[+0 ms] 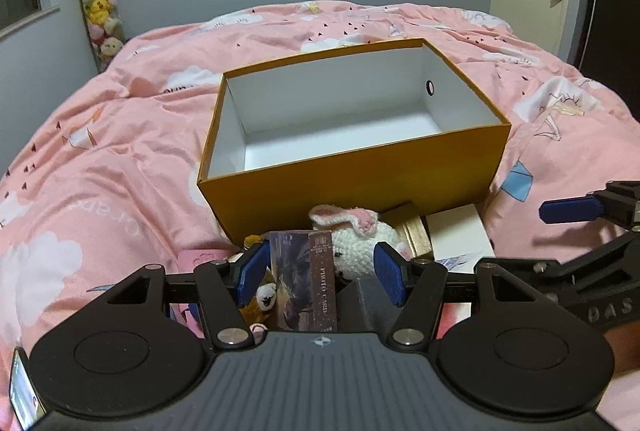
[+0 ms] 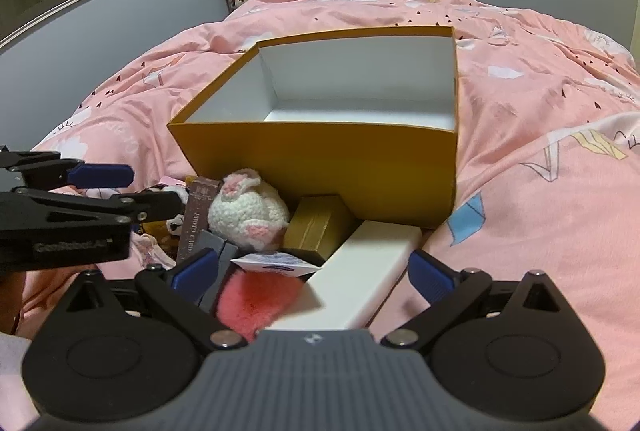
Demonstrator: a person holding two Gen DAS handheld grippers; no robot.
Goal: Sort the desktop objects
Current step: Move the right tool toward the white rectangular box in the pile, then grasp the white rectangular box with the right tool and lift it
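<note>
My left gripper stands wide open, gripping nothing; the photo card box sits upright between its pads, apart from both. Beyond lies the crochet bunny, before the orange box. My right gripper, equally spread and unladen, straddles the white box and pink plush.

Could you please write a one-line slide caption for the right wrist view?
Open right gripper straddles a white box before the empty orange box on a pink duvet.

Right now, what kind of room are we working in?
Most likely a bedroom: the orange box sits on a bed with a pink quilt, and a tall tube of plush toys stands in the corner.
</note>
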